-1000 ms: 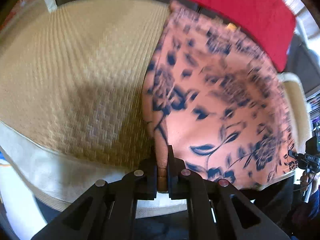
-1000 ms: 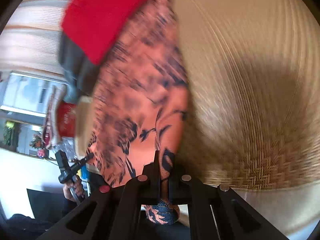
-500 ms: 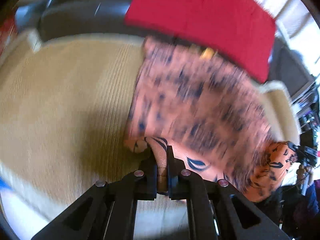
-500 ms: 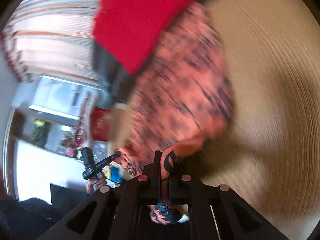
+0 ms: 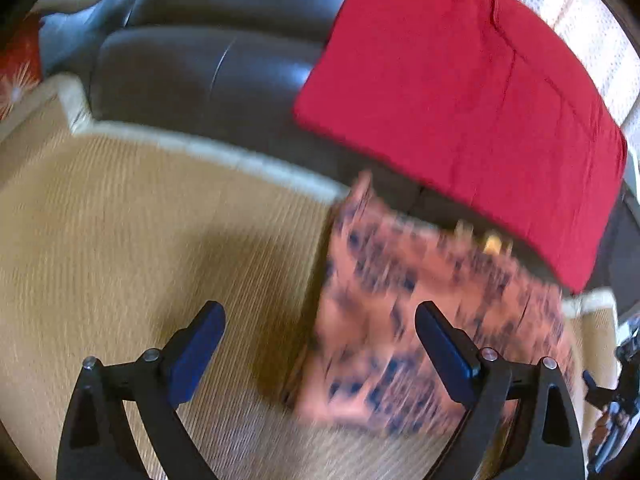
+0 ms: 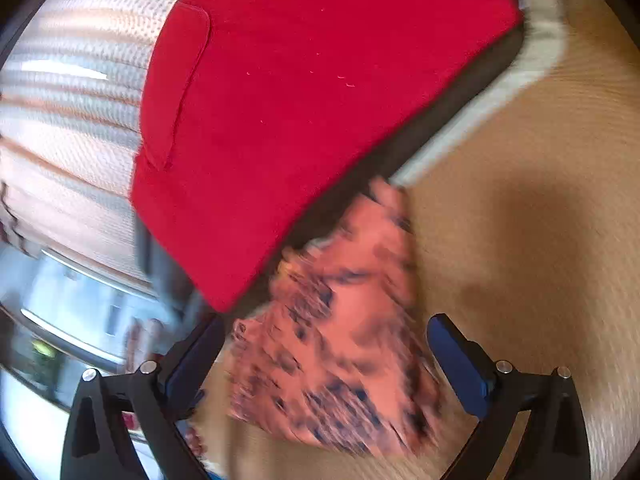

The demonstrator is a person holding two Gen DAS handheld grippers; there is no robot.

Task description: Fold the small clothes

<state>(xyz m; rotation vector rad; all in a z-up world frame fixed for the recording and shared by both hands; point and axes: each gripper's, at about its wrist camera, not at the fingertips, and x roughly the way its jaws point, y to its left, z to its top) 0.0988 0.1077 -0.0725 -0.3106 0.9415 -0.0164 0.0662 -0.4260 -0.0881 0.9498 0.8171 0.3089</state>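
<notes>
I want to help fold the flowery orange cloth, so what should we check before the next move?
1. Left gripper open and holding nothing: ok.
2. Right gripper open and holding nothing: ok.
3. Orange floral garment lying on the woven mat: ok.
4. Garment folded flat with neat edges: cannot tell, both views are blurred.
5. Red cloth on the dark sofa not covering the garment: ok, it lies behind the garment's far edge.
6. Bare mat beside the garment for the next fold: ok.
</notes>
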